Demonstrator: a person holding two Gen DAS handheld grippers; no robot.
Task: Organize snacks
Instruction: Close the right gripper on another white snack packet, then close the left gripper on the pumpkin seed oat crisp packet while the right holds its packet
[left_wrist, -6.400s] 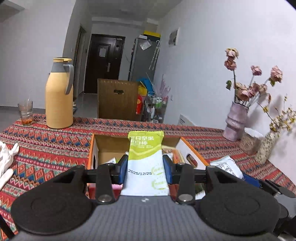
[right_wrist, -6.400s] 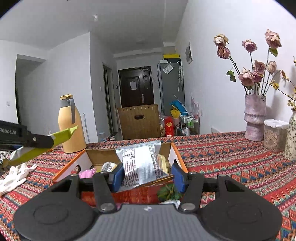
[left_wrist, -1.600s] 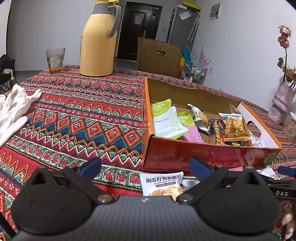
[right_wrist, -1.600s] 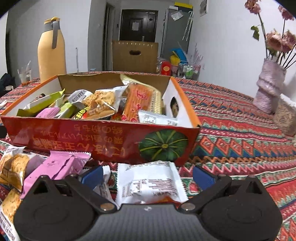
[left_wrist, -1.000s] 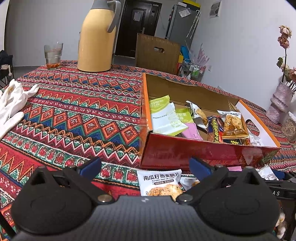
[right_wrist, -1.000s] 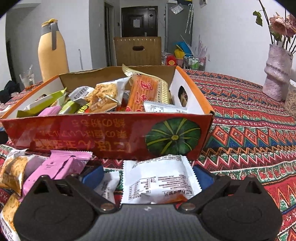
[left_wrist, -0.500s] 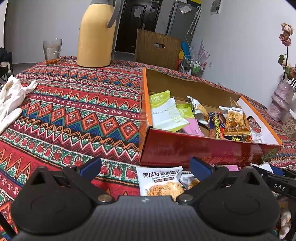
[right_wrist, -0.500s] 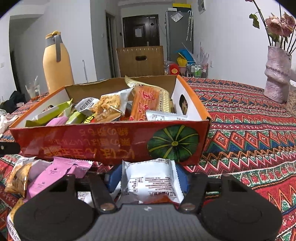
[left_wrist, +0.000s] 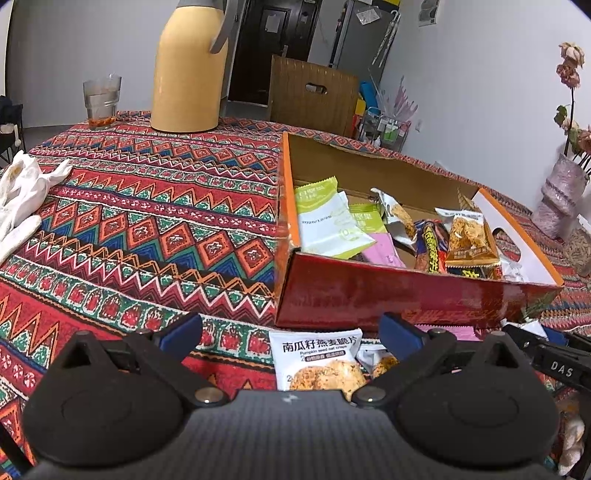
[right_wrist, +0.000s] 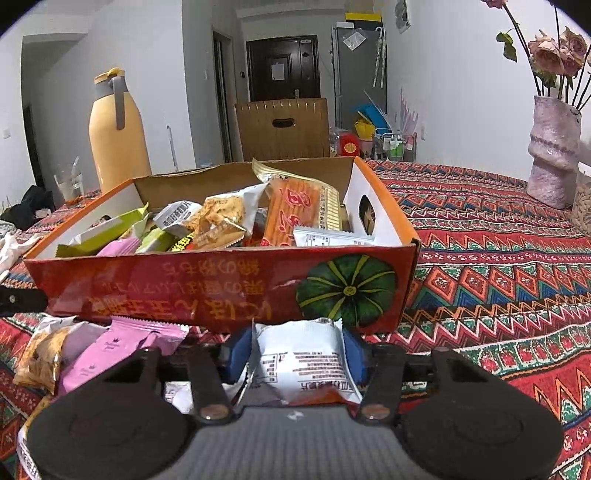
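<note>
The right gripper (right_wrist: 297, 352) has its two blue fingers squeezed on a white snack packet (right_wrist: 301, 363), just in front of the red snack box (right_wrist: 221, 291). The box has a green pumpkin picture on its front wall. Inside it lie many snacks, like an orange cracker pack (right_wrist: 291, 212) and a green and white bar (right_wrist: 103, 229). A pink packet (right_wrist: 118, 349) lies on the table to the left of the held one.

The left gripper (left_wrist: 291, 332) is wide open and holds nothing. A pumpkin seed crisp packet (left_wrist: 316, 360) lies on the table between its fingers, not touching them, near the box's front wall (left_wrist: 388, 299).

The table has a red zigzag tablecloth (left_wrist: 147, 229). Far back stand a yellow thermos jug (left_wrist: 188, 70) and a glass (left_wrist: 101, 99). White gloves (left_wrist: 20, 199) lie at the left. A pink vase (right_wrist: 552, 151) with roses stands at the right.
</note>
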